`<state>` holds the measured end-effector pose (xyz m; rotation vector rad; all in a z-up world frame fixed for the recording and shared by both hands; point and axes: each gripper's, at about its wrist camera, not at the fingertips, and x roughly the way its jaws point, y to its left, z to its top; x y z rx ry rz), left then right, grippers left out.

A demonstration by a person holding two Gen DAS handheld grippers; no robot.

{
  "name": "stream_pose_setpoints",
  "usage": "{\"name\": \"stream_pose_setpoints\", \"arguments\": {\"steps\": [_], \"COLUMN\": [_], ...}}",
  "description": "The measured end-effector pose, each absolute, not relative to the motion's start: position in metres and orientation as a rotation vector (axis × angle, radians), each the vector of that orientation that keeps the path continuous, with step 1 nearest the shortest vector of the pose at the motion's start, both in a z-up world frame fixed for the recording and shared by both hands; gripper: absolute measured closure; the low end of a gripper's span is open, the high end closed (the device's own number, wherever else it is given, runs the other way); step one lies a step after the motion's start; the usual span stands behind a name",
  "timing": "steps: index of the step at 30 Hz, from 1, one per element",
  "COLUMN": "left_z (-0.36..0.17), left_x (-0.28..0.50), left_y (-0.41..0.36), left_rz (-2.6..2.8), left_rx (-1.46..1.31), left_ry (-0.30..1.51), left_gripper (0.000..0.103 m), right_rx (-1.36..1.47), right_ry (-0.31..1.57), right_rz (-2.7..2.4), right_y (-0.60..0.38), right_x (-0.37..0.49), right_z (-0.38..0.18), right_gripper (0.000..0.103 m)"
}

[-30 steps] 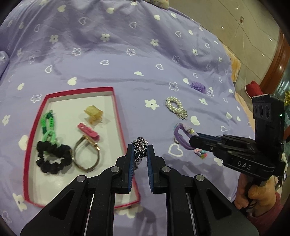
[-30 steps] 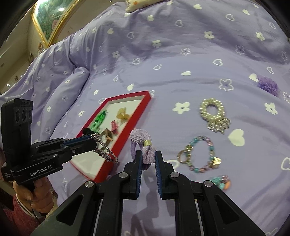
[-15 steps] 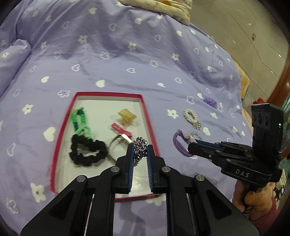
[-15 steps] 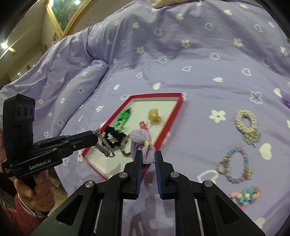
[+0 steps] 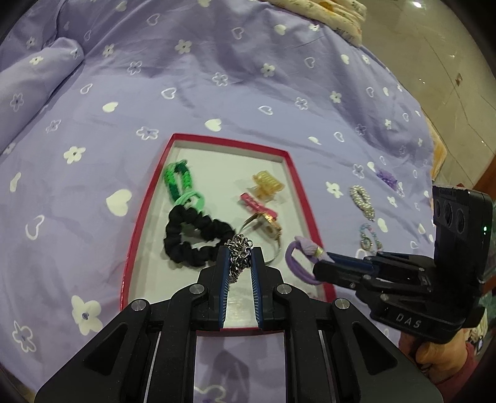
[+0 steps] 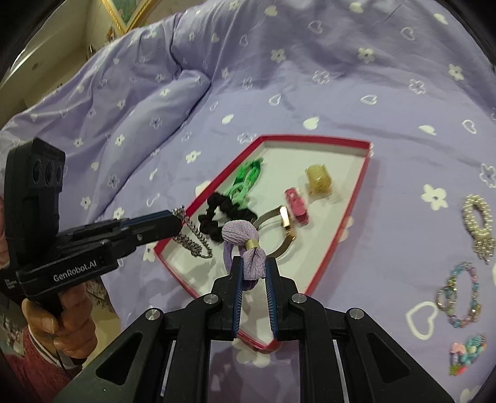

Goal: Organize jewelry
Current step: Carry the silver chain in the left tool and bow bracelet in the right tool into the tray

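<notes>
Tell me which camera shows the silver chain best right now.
The right wrist view: the silver metal chain hangs free from the left gripper above the red-rimmed tray, its length visible. The left wrist view shows only a bunched clump between the jaws.

Surface: bed with purple bedspread [image 5: 217, 62], white heart and flower print, a fold ridged up at far left. Directly on it: red-rimmed tray [image 5: 141, 217], white inside; right of the tray, well apart from it, pearl hair tie [image 6: 479, 217], pastel bead bracelet [image 6: 458, 294], small multicolour bead piece [image 6: 468, 353] in a row. Fuzzy purple item [image 5: 387, 177] sits beyond the pearl one. Cream pillow [image 5: 328, 12] at far edge.
</notes>
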<state>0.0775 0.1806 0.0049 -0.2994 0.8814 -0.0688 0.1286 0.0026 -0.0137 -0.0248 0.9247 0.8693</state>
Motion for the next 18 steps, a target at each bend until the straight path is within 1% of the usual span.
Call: {"name": "stream_pose_setpoints", "arguments": {"steps": [9,18], "left_z": [-0.025,-0.044], "left_x": [0.088,0.095], "left_y": [0.192,0.204], "left_rz": [-0.028,0.013], "left_rx": [-0.293,-0.295], "left_ry": [0.939,0.978], "left_gripper": [0.091,0.091], "right_rx": [-0.089,-0.150], "right_ry": [0.993,1.031], "right_rz": [0.860,0.855], "right_y": [0.020,0.031], "right_x": [0.137,0.143], "right_z": [-0.036,-0.047], "right_gripper": [0.089,0.088]}}
